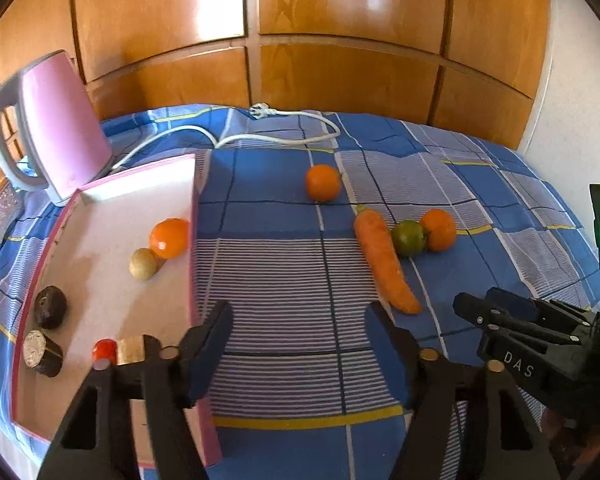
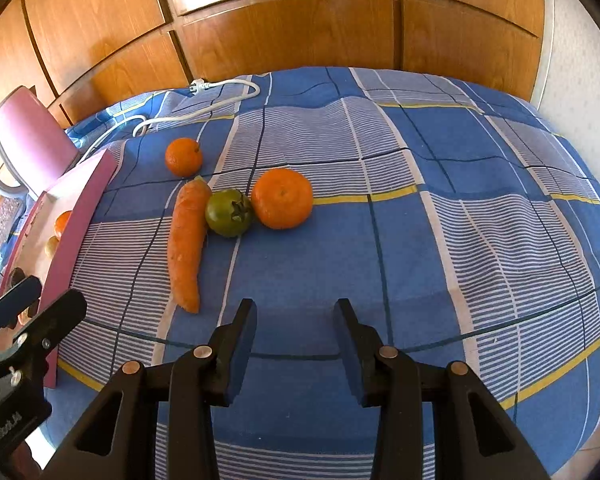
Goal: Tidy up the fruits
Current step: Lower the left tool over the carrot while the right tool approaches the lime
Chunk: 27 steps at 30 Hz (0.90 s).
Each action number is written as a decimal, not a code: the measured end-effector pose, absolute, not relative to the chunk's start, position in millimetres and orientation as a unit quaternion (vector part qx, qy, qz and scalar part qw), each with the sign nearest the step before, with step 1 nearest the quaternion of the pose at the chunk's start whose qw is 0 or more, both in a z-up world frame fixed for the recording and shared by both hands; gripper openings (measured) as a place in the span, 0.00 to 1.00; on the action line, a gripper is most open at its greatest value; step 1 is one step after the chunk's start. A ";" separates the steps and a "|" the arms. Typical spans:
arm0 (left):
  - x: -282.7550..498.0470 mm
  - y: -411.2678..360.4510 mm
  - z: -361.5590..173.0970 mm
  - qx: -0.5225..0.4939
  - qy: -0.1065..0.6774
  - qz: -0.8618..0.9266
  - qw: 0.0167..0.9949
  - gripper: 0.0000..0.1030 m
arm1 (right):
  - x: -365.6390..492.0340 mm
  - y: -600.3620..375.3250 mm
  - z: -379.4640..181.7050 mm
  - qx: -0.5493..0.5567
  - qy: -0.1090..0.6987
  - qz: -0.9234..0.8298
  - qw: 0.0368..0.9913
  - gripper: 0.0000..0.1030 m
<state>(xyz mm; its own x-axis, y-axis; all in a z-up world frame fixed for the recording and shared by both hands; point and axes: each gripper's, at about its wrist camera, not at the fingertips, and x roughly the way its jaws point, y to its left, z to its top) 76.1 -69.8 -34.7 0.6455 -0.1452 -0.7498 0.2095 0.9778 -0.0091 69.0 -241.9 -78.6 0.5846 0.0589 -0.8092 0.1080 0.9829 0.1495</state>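
A carrot (image 1: 382, 258), a green tomato (image 1: 409, 238) and an orange (image 1: 439, 230) lie touching on the blue checked cloth; another orange (image 1: 323, 182) sits further back. The pink-walled tray (image 1: 112, 216) at left holds an orange (image 1: 170, 238), a small yellowish fruit (image 1: 143, 264) and several dark and red pieces. My left gripper (image 1: 298, 320) stands open over bare cloth beside the tray's right wall, nothing between its fingers. My right gripper (image 2: 296, 308) is open over the cloth, in front of the carrot (image 2: 186, 240), tomato (image 2: 229, 212) and orange (image 2: 282, 199).
A pink kettle (image 1: 60, 120) stands behind the tray, its white cable (image 1: 260, 136) looping across the back of the cloth. Wooden panelled doors (image 1: 340, 20) rise behind. The cloth falls away at the right and near edges.
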 end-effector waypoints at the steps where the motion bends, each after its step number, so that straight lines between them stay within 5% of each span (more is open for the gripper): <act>1: 77.8 -71.4 -35.7 0.040 0.412 -0.101 0.905 0.58 | 69.0 -242.1 -78.7 0.091 0.455 -0.014 0.886 0.39; 7: 88.7 -81.2 -39.7 0.024 0.426 -0.124 0.896 0.42 | 68.3 -242.8 -80.3 0.083 0.452 -0.014 0.888 0.39; 15: 120.6 -92.1 -39.7 -0.041 0.450 -0.134 0.882 0.39 | 64.6 -228.3 -86.9 0.032 0.438 0.009 0.898 0.60; 27: 164.9 -113.5 -50.1 -0.077 0.479 -0.127 0.865 0.39 | 61.1 -219.2 -92.7 0.015 0.424 0.038 0.905 0.79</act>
<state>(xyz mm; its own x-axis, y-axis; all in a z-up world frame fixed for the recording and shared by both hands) 164.9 -113.5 -50.1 0.5090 -0.2936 -0.8091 0.1452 0.9558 -0.2555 61.1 -219.2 -92.7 0.6383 0.0822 -0.7654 -0.0561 0.9966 0.0602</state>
